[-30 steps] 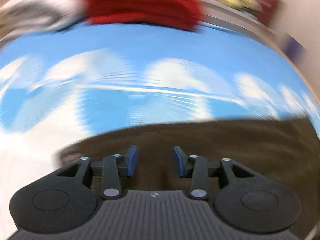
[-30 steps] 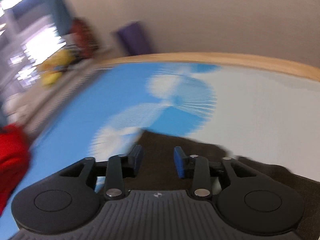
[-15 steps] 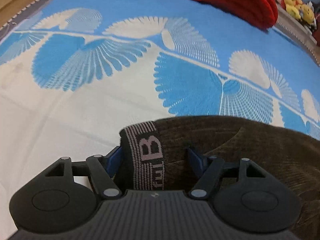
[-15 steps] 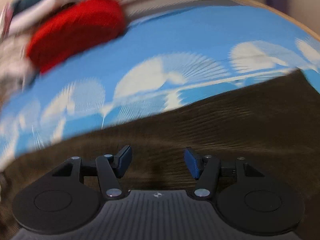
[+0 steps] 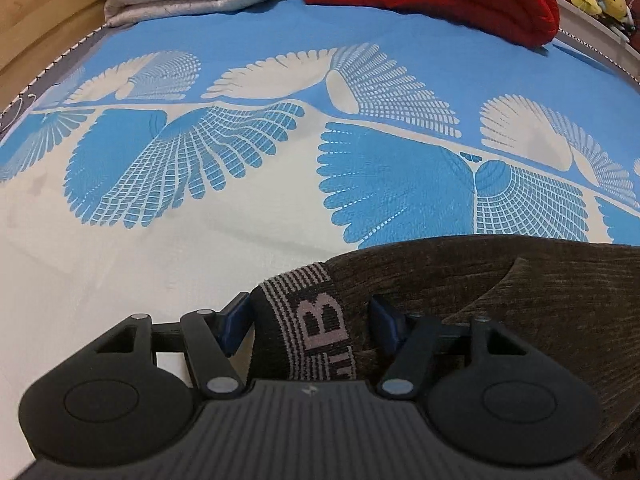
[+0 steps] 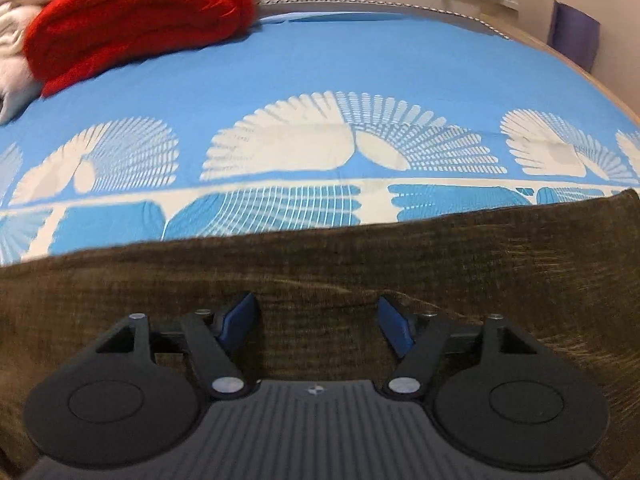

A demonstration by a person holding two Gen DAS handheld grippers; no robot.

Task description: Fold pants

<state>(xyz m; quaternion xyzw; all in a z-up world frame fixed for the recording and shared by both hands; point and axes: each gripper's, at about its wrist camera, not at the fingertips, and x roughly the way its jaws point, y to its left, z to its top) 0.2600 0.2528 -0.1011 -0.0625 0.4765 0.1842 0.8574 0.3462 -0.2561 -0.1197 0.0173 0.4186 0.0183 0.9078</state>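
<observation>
Brown corduroy pants [image 5: 520, 292] lie flat on the blue-and-white patterned bedspread [image 5: 240, 60]. Left gripper [image 5: 310, 322], jaws spread, straddles the lettered waistband [image 5: 316, 316] without clamping it. Right gripper [image 6: 318, 322], likewise released, hovers over the pants' fabric [image 6: 320, 264].

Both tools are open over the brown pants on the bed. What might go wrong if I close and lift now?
1. The left tool straddles only the striped waistband at the pants' corner; it may pinch one layer, so the other sags.
2. The right tool sits over flat cloth mid-leg, with no edge between its fingers; closing may bunch the fabric or catch the blue sheet underneath.
</observation>
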